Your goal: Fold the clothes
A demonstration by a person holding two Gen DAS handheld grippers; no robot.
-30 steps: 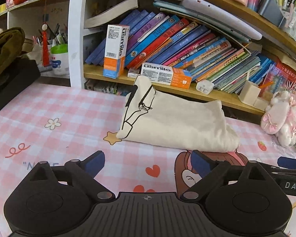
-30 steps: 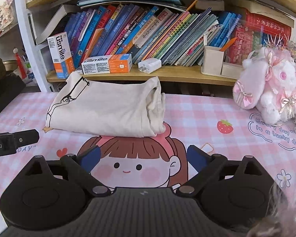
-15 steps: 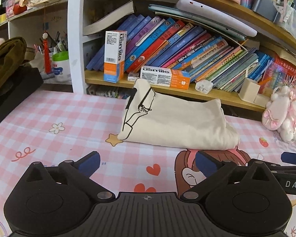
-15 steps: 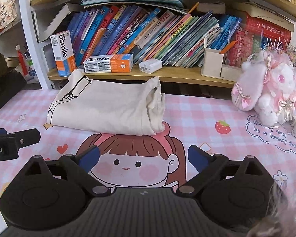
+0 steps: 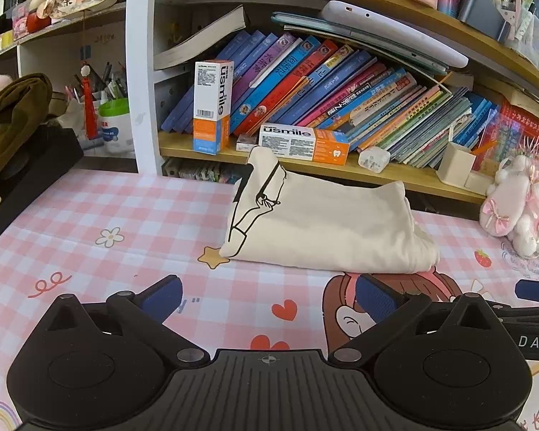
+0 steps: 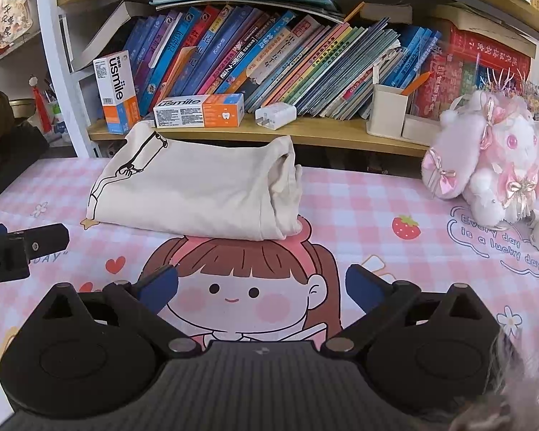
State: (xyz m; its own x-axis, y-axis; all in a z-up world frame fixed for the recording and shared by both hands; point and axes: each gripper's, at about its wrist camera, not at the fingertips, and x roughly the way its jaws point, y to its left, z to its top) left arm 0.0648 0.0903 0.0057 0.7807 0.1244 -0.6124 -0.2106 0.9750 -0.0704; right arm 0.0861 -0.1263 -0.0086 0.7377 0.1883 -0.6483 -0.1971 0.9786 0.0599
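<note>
A cream garment (image 5: pixel 327 230) with a black line drawing lies folded into a thick rectangle on the pink checked mat, close to the bookshelf. In the right wrist view the same garment (image 6: pixel 190 194) shows its stacked layers at the right end. My left gripper (image 5: pixel 269 292) hovers over the mat short of the garment's near edge, open, with nothing between its blue pads. My right gripper (image 6: pixel 262 283) is also open and empty, above the cartoon girl print and nearer than the garment. Neither gripper touches the cloth.
A low wooden shelf (image 5: pixel 395 174) with leaning books, toothpaste boxes (image 5: pixel 303 142) and a charger runs right behind the garment. A pink plush toy (image 6: pixel 485 154) sits at the right. A black case with olive cloth (image 5: pixel 14 122) stands at the left.
Both pairs of jaws have spread a little wider. The left view has shifted slightly, with the garment sitting a bit lower in it. The folded garment has not moved.
</note>
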